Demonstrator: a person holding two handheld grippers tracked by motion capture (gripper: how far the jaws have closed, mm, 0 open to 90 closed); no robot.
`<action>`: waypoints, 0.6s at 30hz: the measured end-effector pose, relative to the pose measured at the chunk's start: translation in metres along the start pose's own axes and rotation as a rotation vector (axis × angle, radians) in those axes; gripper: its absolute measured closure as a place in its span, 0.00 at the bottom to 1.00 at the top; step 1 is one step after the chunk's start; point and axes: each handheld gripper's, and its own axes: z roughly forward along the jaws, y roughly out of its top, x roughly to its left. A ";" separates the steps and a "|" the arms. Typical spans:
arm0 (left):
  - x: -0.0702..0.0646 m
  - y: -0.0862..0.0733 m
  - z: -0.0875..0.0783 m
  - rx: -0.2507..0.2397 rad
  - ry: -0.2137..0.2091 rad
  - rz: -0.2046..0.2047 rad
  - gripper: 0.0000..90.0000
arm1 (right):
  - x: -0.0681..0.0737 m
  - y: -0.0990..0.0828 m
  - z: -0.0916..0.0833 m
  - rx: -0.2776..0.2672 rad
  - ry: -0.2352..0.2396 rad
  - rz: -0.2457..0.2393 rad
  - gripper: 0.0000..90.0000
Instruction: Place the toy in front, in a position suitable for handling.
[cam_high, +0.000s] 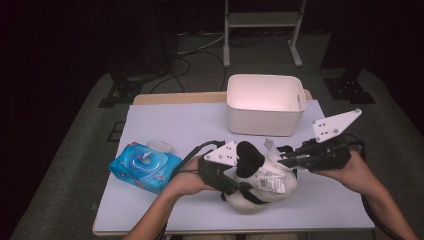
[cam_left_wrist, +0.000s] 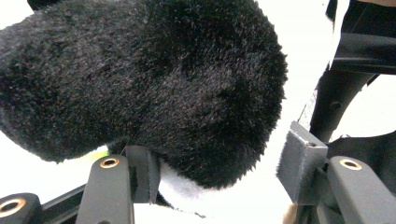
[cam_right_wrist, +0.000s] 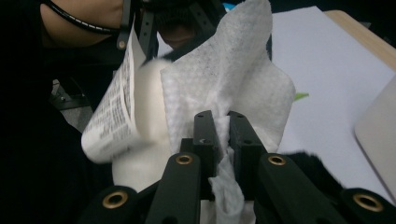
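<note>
White wipe (cam_right_wrist: 224, 79) was pinched between right gripper (cam_right_wrist: 222, 140) pads; plush toy (cam_high: 260, 187) was clamped by left gripper (cam_left_wrist: 219, 163)

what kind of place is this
Probably a lab or studio set up for recording, not a home: a small table with a pale cover stands on grey carpet among dark surroundings, cables trail over the floor behind it, and a metal stand rises at the back.

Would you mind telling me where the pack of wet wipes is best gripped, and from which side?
Grip the wet-wipes pack across its short sides, coming from above: it lies flat on the table, lid up, with open space around it.
</note>
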 end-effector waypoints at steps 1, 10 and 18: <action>0.000 0.001 0.001 0.002 0.001 0.007 0.46 | 0.000 0.003 0.001 -0.004 0.003 -0.009 0.91; 0.002 0.002 -0.007 -0.005 0.009 -0.011 0.46 | 0.002 0.002 0.001 0.032 -0.002 -0.016 0.91; -0.001 0.009 -0.001 0.032 0.012 0.005 0.47 | 0.001 0.007 0.008 0.002 0.007 -0.021 0.91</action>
